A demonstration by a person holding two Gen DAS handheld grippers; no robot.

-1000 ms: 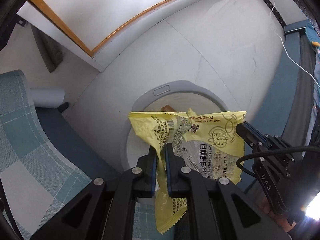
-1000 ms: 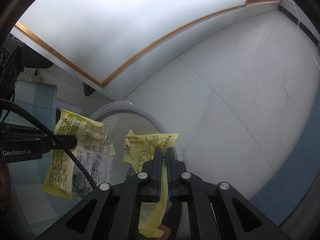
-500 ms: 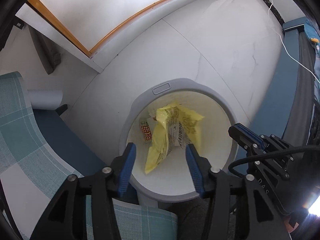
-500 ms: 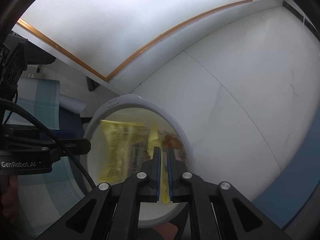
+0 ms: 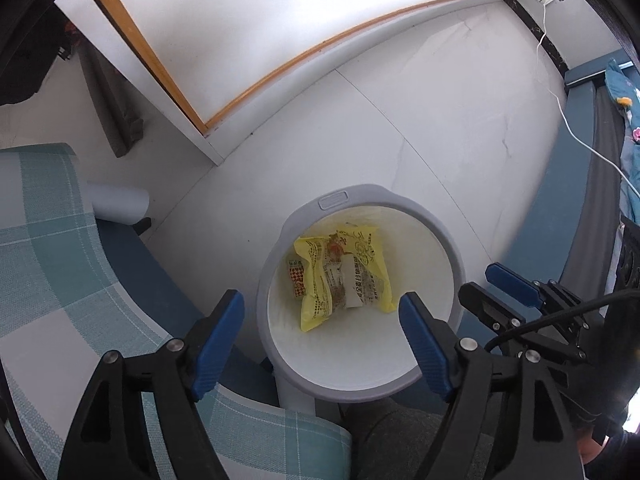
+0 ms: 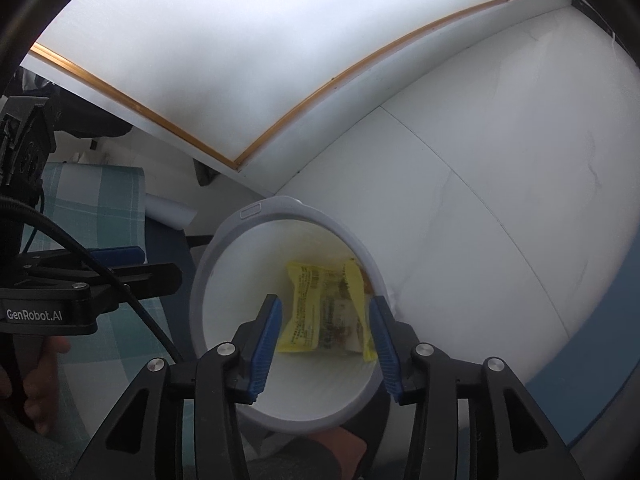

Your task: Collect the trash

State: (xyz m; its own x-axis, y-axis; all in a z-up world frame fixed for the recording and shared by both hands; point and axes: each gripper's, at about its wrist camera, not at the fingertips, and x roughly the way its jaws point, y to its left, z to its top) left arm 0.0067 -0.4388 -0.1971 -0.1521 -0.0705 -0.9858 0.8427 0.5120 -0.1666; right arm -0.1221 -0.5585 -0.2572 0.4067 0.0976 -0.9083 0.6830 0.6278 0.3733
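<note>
A round grey-rimmed waste bin [image 5: 362, 296] is seen from above on the pale tiled floor [image 5: 420, 128], beside a teal-and-white checked seat [image 5: 60, 264]. At the bottom of the bin's white interior, yellow printed wrappers [image 5: 344, 280] are lying crumpled, with a small red-patterned packet [image 5: 295, 280] just beside them on the left. Whether the yellow material is one wrapper or two cannot be told with certainty from the left wrist view; in the right wrist view a yellow wrapper is likewise seen lying inside the bin, framed between the blue pads.

The left claw [image 5: 320, 312] is held above the bin mouth, pointed downward, with its blue pads spread wide. Its jaws have just been opening, and nothing is gripped between them: the wrappers are well below, inside the bin. The right claw [image 6: 326, 326] is held over the near rim of the bin, tilted steeply downward. Its jaws have also just been opening, and its pads are parted with nothing pinched; the wrapper seen between them is lying far below in the bin.

The right claw's black frame and cable are visible at the right edge of the left wrist view. A white cord [image 5: 568, 120] is trailed across the floor towards a wall socket, and a wooden-trimmed skirting [image 5: 320, 52] is run along the wall.
</note>
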